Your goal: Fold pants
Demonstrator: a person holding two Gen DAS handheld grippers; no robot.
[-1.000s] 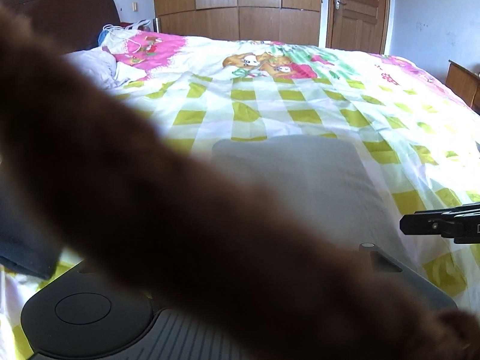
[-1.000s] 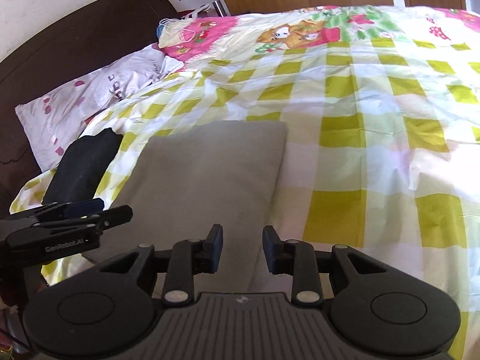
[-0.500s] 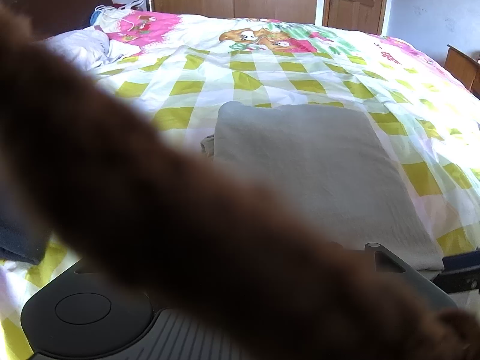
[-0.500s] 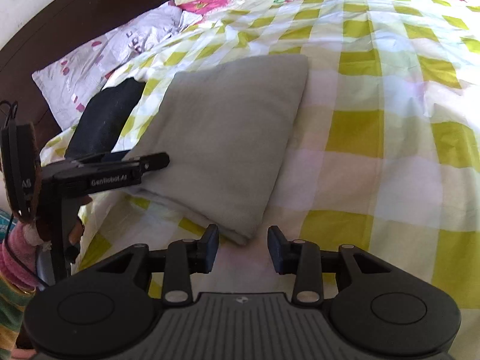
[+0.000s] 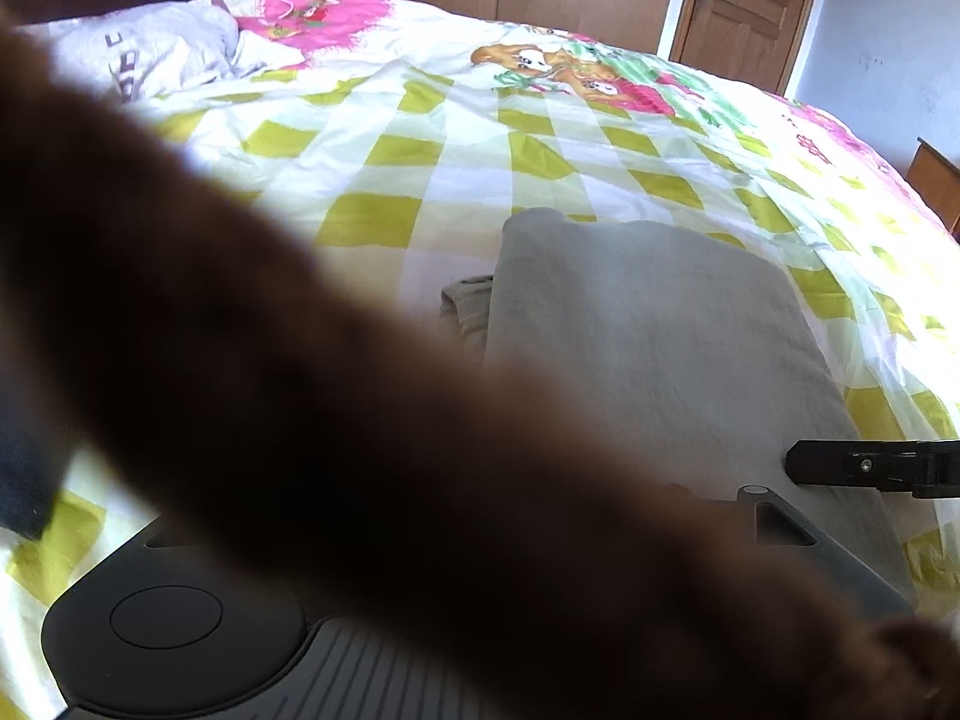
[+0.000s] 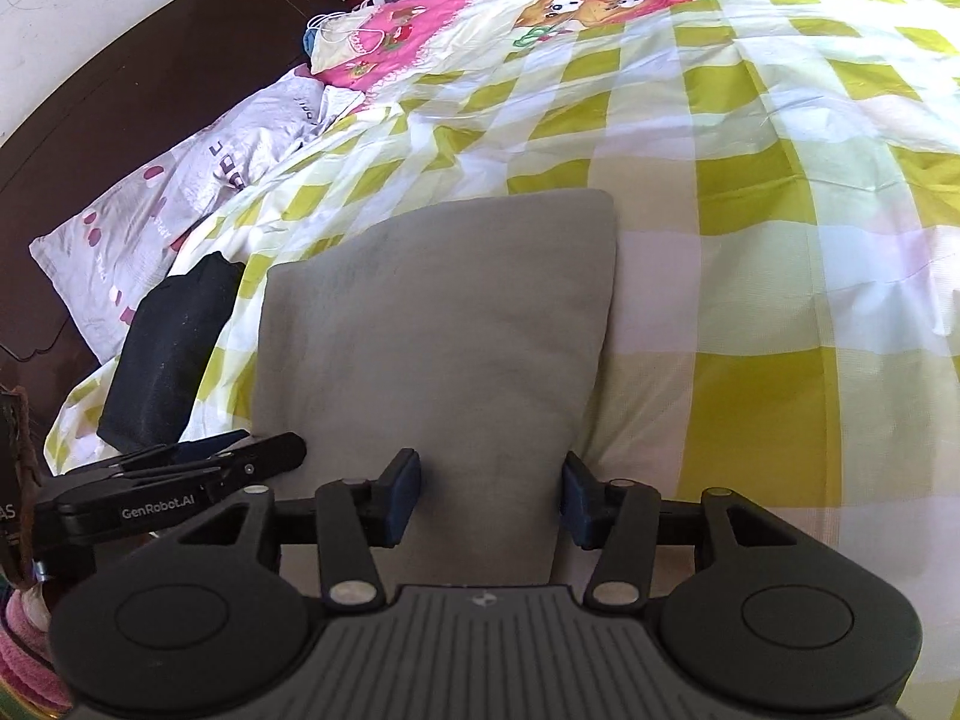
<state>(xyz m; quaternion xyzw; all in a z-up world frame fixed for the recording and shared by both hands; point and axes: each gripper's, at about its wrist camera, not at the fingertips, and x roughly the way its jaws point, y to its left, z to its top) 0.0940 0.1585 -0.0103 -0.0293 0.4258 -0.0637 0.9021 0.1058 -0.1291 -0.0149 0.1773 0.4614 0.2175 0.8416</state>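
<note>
On checked bedspread [image 6: 750, 396], folded grey pants [image 6: 444, 324]

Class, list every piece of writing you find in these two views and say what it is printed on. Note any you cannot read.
"GenRobot.AI": white print on the side of the left tongs.
"AS": a cut-off fragment at the right-wrist view's left edge.
Purple letters on the white pillowcase: crumpled, not readable.
Pink marks on the quilt: too blurred.
</note>
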